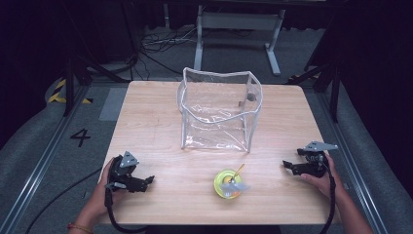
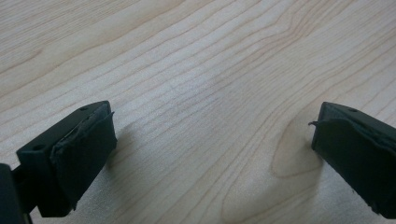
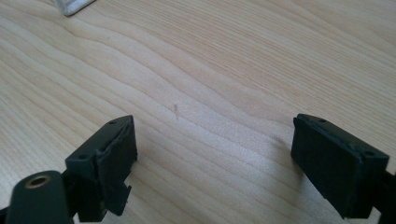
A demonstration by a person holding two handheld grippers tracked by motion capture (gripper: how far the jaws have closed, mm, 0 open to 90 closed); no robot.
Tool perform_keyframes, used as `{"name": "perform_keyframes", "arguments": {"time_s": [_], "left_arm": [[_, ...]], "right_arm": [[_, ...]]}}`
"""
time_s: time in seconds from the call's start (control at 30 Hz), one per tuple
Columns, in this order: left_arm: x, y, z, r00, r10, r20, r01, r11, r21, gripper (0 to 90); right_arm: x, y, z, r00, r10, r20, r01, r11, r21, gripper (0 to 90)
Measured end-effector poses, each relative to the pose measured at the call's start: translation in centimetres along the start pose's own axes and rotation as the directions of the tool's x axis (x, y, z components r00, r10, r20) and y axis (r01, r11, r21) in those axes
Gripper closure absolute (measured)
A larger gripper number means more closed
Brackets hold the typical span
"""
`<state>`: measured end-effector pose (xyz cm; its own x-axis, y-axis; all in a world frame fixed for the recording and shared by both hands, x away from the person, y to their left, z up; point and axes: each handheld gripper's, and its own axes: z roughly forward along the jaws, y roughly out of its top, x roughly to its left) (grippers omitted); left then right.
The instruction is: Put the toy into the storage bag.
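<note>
We see both grippers low over the wooden table [image 1: 156, 126], one at each near corner, pointing inward.

Left gripper [image 1: 148, 181]: held in the person's left hand [image 1: 104, 187] at the near-left. In the left gripper view [image 2: 212, 140] its jaws are spread wide, nothing between them, just bare wood grain. Pads [image 2: 86, 149] sit close above the table surface; we can't tell if they touch it.

Right gripper [image 1: 288, 165]: held in the right hand [image 1: 324, 180] at the near-right edge. Right gripper view [image 3: 215, 149] shows the same thing: jaws wide apart, empty, bare wood in the gap. A pale corner of something [image 3: 72, 5] sits at the top-left edge of that view; we can't tell what it is.

Objects: a clear plastic bag [image 1: 219, 109] stands upright and open-topped mid-table, toward the far side. A small yellow-green roll [image 1: 228, 184] lies flat near the front edge, between the two grippers and well apart from both, with a bit of clear material on top and a thin yellowish stick [image 1: 238, 170] poking out toward the bag. Neither gripper touches either item.
</note>
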<state>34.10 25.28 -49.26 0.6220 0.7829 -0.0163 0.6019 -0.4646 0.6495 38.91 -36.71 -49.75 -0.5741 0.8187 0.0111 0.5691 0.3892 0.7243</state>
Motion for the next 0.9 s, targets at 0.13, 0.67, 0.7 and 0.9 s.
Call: {"name": "perform_keyframes", "arguments": {"time_s": [0.13, 0.67, 0.7, 0.9], "left_arm": [[0.0, 0.0, 0.0, 0.9999, -0.004, 0.010, 0.004, 1.0000, 0.002, 0.1], [0.0, -0.1, -0.1, 1.0000, 0.003, -0.005, -0.003, 1.0000, -0.004, 0.4], [0.0, -0.1, -0.1, 1.0000, 0.003, -0.005, -0.003, 1.0000, -0.003, 0.4], [0.0, -0.1, -0.1, 1.0000, 0.004, -0.005, -0.004, 1.0000, -0.003, 0.4]], "right_arm": [[0.0, 0.2, -0.3, 0.9998, -0.013, -0.014, 0.013, 0.999, 0.044, 14.5], [1.8, 3.1, -2.5, 0.9871, -0.121, -0.104, 0.134, 0.983, 0.127, 22.2], [2.1, 3.5, -2.8, 0.9819, -0.142, -0.126, 0.158, 0.979, 0.129, 27.5], [4.2, 5.6, -3.6, 0.9599, -0.235, -0.152, 0.255, 0.959, 0.124, 30.8]]}}
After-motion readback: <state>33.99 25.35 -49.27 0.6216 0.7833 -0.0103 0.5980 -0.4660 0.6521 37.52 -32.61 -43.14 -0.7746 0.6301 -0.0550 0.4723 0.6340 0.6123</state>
